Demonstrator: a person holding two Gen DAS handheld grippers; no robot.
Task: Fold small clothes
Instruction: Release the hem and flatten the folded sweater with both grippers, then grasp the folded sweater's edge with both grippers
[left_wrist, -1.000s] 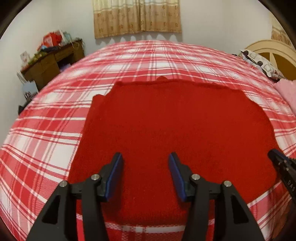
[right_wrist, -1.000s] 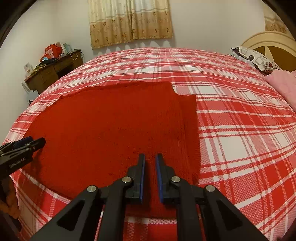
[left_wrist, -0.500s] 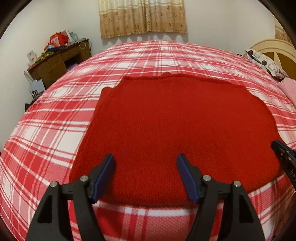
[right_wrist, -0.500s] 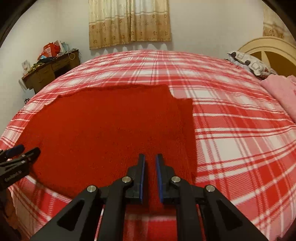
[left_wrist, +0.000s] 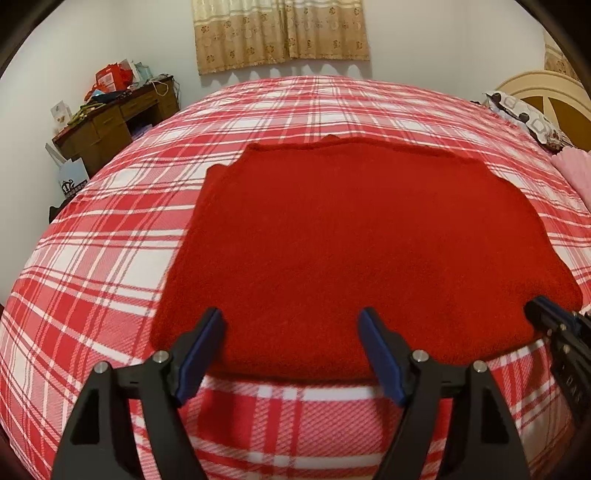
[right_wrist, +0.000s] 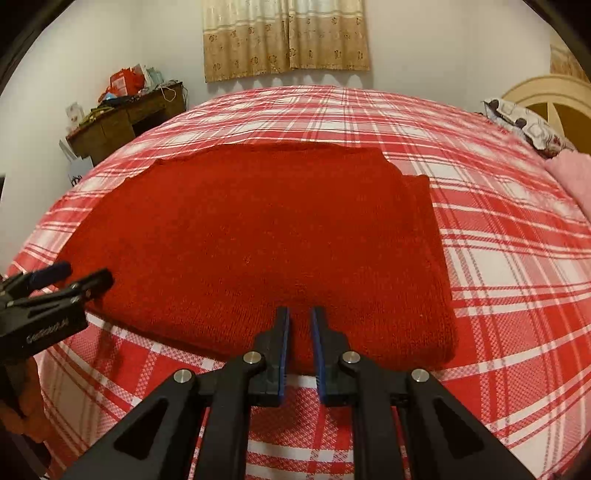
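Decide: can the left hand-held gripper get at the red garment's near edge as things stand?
Probably yes. The left hand-held gripper is opening, nothing between its jaws, and the red garment lies flat just ahead, unobstructed.

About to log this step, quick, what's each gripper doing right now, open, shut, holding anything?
Left gripper: jaws opening wide over the near edge of the red sweater, holding nothing.
Right gripper: nearly shut over the same edge, gripping nothing.
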